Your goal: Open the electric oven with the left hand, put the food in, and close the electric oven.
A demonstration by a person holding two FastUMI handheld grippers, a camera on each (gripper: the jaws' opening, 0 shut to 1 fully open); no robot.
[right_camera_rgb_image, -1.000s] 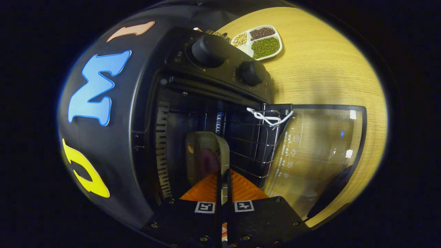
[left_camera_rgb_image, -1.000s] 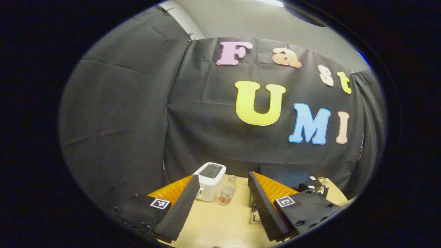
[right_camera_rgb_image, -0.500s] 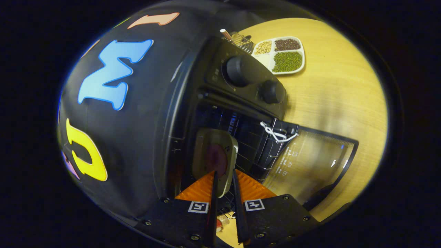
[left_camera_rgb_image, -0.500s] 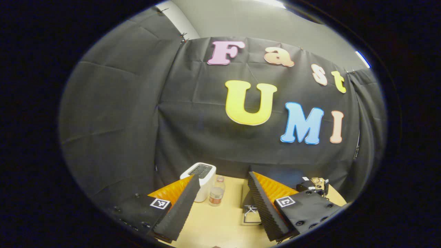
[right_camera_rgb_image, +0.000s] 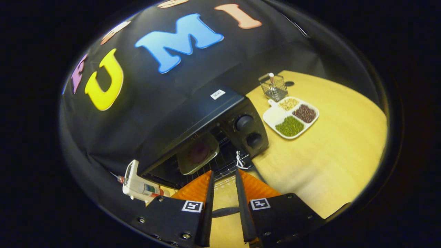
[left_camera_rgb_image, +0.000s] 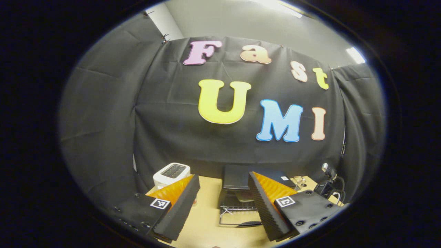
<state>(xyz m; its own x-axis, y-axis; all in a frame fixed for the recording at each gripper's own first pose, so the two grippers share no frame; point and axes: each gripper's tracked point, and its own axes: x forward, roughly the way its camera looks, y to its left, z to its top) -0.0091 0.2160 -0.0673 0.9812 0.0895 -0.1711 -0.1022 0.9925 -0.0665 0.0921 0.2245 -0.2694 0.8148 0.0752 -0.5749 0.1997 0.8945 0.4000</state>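
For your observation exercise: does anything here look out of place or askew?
Nothing looks spilled or damaged. The electric oven stands open with its door down, and the plate of food rests on the rack inside.

The left gripper view looks level from well back toward the far cloth wall, with the electric oven (left_camera_rgb_image: 237, 187) and toaster (left_camera_rgb_image: 171, 174) low and distant. The right gripper view sits nearer and higher, tilted, looking down onto the oven (right_camera_rgb_image: 203, 137) and table (right_camera_rgb_image: 330, 151). Both views share the oven.

Dim booth, ceiling glare — fisheye-warped edges
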